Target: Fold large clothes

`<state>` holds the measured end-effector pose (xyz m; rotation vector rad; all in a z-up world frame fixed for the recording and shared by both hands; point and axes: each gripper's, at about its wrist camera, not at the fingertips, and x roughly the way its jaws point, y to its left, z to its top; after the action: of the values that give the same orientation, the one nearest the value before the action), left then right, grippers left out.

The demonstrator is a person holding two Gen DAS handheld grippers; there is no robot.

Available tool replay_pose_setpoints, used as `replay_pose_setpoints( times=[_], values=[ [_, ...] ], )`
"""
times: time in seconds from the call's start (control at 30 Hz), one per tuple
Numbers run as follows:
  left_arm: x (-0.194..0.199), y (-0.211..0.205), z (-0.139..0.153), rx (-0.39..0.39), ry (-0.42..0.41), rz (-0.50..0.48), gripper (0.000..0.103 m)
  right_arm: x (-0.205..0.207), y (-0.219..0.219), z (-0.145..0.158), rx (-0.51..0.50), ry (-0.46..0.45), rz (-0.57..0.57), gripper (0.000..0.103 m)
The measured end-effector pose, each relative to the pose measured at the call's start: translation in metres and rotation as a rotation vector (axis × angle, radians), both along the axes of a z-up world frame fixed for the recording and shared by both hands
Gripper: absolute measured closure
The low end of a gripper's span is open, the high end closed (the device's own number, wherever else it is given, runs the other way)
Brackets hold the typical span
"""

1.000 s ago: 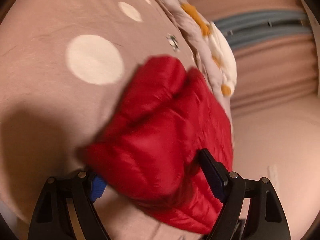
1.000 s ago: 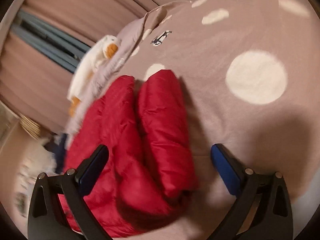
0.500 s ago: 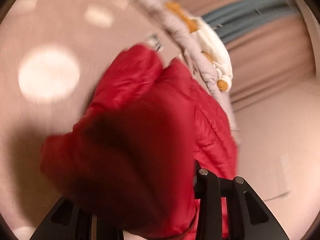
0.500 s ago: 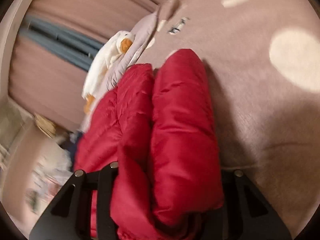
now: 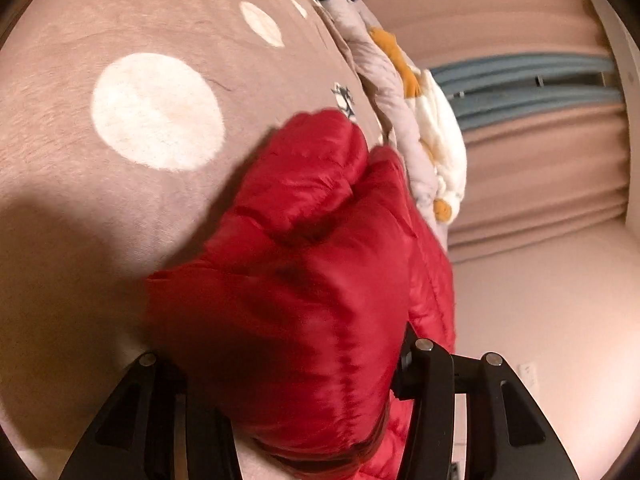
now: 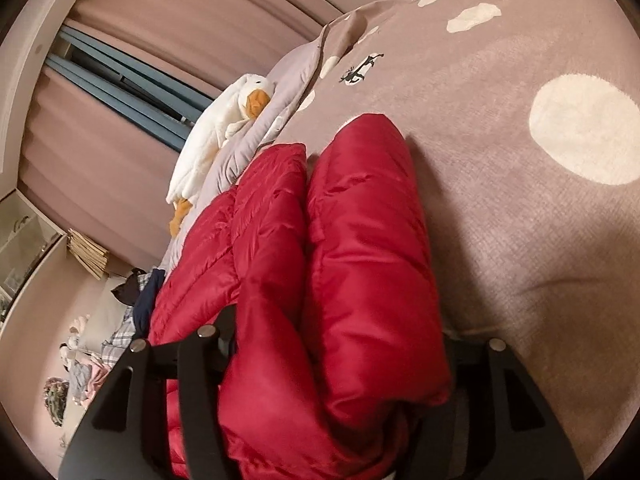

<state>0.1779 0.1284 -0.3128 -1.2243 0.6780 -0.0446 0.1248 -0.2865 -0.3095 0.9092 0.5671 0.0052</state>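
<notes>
A red puffer jacket (image 5: 304, 248) lies folded in thick rolls on a pinkish-brown bedspread (image 5: 120, 208) with cream dots. My left gripper (image 5: 288, 364) is shut on one end of the jacket; the fabric bulges between its arms and hides the fingertips. In the right wrist view the jacket (image 6: 352, 264) shows as two long red rolls. My right gripper (image 6: 340, 364) is shut on its near end, the padding filling the gap between the black arms.
A white plush duck (image 6: 216, 132) lies on a bunched grey quilt (image 6: 276, 108) beside the jacket at the bed's edge. Pink curtains (image 5: 540, 168) hang behind. Loose clothes (image 6: 120, 320) lie on the floor beyond the bed (image 6: 540, 260).
Both grippers went from open around the jacket to shut on it. The jacket ends now bulge up between the arms, closer to both cameras.
</notes>
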Motion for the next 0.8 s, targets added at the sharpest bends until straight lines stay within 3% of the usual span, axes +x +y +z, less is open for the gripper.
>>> replay_pose_setpoints(
  times=[0.1, 0.23, 0.33, 0.43, 0.53, 0.67, 0.8],
  values=[
    [-0.01, 0.003, 0.006, 0.03, -0.008, 0.052, 0.052, -0.005, -0.006, 0.0, 0.032, -0.018, -0.007, 0.045],
    [-0.023, 0.006, 0.008, 0.065, 0.002, 0.094, 0.051, -0.01, -0.004, 0.007, -0.026, -0.03, -0.026, 0.032],
    [-0.033, 0.01, 0.013, 0.113, -0.012, 0.192, 0.038, -0.01, -0.006, 0.007, -0.035, -0.025, -0.034, 0.027],
    [-0.019, 0.015, 0.01, 0.125, 0.042, 0.151, 0.038, -0.009, -0.009, 0.005, -0.021, -0.015, -0.035, 0.027],
    [-0.013, 0.021, 0.003, 0.072, 0.034, 0.102, 0.049, -0.01, -0.009, 0.003, -0.029, -0.002, -0.048, 0.032],
    [-0.01, 0.027, -0.003, 0.034, 0.043, 0.041, 0.063, -0.008, -0.007, -0.002, -0.045, 0.013, -0.056, 0.053],
    [-0.028, 0.018, 0.014, 0.14, 0.029, 0.057, 0.069, -0.008, 0.0, -0.001, -0.035, 0.028, -0.053, 0.063]
  ],
)
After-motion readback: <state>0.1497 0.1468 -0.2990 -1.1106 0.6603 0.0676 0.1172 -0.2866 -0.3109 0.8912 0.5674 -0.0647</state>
